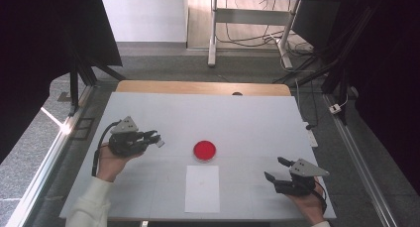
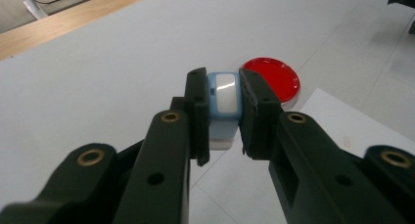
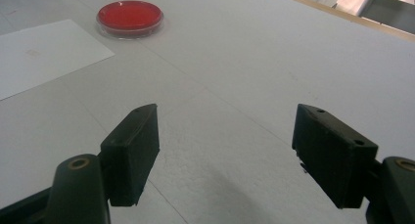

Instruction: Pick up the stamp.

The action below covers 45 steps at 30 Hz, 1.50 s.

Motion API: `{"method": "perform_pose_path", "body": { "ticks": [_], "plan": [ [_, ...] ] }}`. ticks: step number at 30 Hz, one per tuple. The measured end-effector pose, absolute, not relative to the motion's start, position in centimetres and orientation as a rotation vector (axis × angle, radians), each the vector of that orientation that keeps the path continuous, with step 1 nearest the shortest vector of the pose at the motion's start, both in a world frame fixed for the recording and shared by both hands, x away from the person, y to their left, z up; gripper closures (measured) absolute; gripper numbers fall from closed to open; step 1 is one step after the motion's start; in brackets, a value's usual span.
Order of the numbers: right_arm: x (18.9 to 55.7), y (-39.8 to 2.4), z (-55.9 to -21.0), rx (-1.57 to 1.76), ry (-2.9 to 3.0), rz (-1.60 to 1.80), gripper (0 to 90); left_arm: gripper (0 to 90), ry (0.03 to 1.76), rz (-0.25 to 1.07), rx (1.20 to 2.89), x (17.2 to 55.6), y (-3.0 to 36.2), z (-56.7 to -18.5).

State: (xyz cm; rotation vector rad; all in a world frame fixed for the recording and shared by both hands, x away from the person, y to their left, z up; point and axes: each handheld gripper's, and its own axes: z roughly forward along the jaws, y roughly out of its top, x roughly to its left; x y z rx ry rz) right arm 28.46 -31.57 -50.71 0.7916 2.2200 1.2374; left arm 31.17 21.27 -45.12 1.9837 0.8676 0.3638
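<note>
Over on the left, the left hand-held gripper (image 1: 157, 139) hovers above the white worktop (image 1: 247, 118), its jaws pinching a small light-blue block with a white face (image 2: 224, 94); the left gripper view shows both black pads pressed flat against the block's sides. Just beyond the block sits the red dish (image 1: 204, 150), near the middle of the worktop, with a white sheet of paper (image 1: 202, 188) lying just in front of it, close but apart. Across to the right, the right hand-held gripper (image 1: 276, 169) sits low near the worktop's front corner, jaws spread wide with nothing between them.
</note>
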Motion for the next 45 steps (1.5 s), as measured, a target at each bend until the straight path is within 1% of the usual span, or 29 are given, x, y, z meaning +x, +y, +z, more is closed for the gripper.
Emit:
{"method": "perform_pose_path", "body": {
  "ticks": [11, 32, 45],
  "plan": [
    [28.5, -31.6, -50.7, 0.794, 2.219, 1.233, 25.1, 74.9, 0.845, 0.35, 1.983, 31.0, 20.4, -44.9],
    [28.5, -31.5, -50.8, 0.79, 2.222, 1.23, 25.1, 74.9, 0.772, 0.257, 1.98, 30.8, 17.8, -44.9],
    [28.5, -31.5, -50.8, 0.79, 2.22, 1.229, 25.1, 74.8, 0.737, 0.233, 1.984, 30.5, 16.4, -44.8]
  ]
}}
